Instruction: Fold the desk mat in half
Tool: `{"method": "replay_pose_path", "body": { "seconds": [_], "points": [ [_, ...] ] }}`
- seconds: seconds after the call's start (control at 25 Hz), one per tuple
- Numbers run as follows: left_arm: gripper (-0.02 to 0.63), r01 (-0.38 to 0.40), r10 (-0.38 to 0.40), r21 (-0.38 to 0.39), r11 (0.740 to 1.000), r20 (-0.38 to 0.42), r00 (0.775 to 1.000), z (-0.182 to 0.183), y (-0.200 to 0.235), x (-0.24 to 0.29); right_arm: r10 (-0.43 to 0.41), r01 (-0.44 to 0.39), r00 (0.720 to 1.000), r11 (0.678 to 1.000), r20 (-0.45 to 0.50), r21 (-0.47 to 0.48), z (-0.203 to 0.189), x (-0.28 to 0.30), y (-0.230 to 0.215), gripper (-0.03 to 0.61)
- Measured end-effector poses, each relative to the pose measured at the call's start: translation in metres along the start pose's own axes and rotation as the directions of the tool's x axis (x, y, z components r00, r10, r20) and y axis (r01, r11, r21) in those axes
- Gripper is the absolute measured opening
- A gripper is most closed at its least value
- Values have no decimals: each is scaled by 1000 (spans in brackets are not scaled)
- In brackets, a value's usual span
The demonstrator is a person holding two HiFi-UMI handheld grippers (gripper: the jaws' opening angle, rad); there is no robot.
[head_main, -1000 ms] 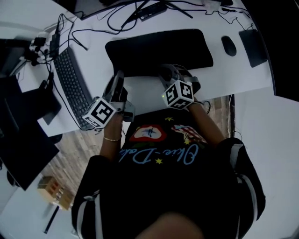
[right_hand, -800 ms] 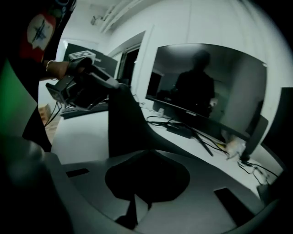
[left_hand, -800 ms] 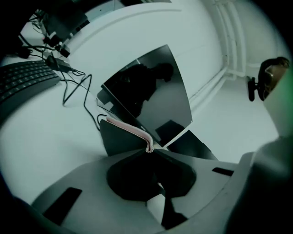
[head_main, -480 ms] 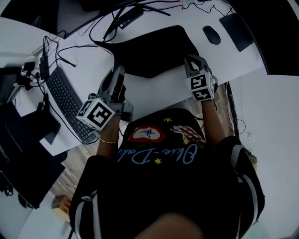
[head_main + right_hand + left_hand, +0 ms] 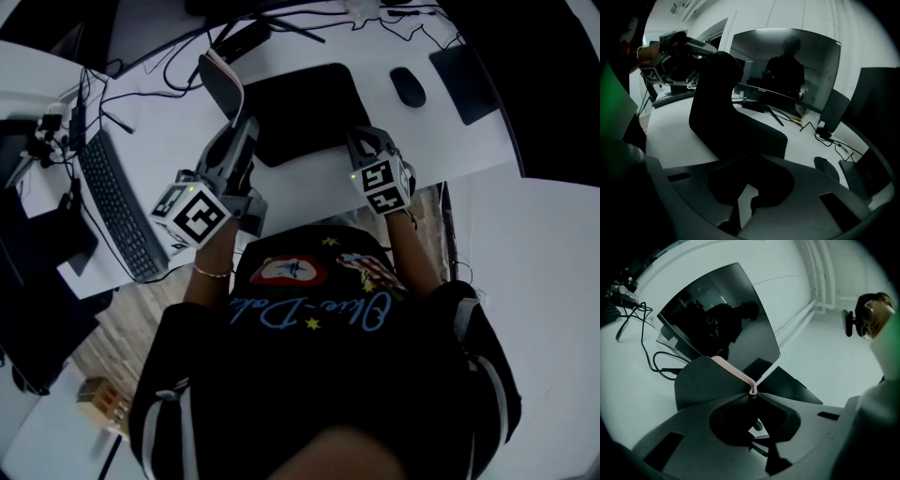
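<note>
The left gripper [image 5: 243, 129] has raised one end of the desk mat [image 5: 305, 108].

Fig. | desk mat [image 5: 300, 108]: matt black top, smooth pale pink underside where it curls | desk [image 5: 309, 183]: smooth white, slight sheen | monitor [image 5: 717, 310]: glossy dark screen, mirror-like | floor [image 5: 131, 309]: wood-grain planks | my left gripper [image 5: 751, 394]: matt grey plastic | keyboard [image 5: 112, 206]: dark plastic

Black printed shirt [image 5: 319, 394], white-striped sleeves [image 5: 181, 427], thin bracelet [image 5: 212, 273]
</note>
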State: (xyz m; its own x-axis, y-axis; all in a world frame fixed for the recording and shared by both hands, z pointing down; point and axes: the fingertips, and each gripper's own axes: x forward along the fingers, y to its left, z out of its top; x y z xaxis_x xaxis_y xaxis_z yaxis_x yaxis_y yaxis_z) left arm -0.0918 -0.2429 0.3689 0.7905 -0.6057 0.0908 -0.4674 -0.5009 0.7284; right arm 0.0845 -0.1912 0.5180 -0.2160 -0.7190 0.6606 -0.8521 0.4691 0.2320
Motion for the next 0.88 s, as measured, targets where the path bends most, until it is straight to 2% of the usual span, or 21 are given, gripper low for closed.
{"method": "replay_pose_path", "body": {
  "seconds": [0.2, 0.52, 0.72, 0.88],
  "points": [
    [32, -14, 14, 8, 1000, -21, 1000, -15, -13, 30, 75, -74, 995, 997, 59, -14, 5, -4, -2, 1],
    [34, -4, 7, 28, 1000, -97, 995, -49, -26, 77, 60, -60, 991, 998, 119, -1, 8, -26, -35, 0],
    [34, -8, 20, 78, 997, -155, 988, -74, -33, 103, 71, -75, 985, 997, 160, 15, 13, -44, -47, 0],
    [35, -11, 44, 144, 989, -233, 972, -100, -38, 120, 68, -75, 980, 997, 186, 33, 11, -56, -59, 0]
  ]
}}
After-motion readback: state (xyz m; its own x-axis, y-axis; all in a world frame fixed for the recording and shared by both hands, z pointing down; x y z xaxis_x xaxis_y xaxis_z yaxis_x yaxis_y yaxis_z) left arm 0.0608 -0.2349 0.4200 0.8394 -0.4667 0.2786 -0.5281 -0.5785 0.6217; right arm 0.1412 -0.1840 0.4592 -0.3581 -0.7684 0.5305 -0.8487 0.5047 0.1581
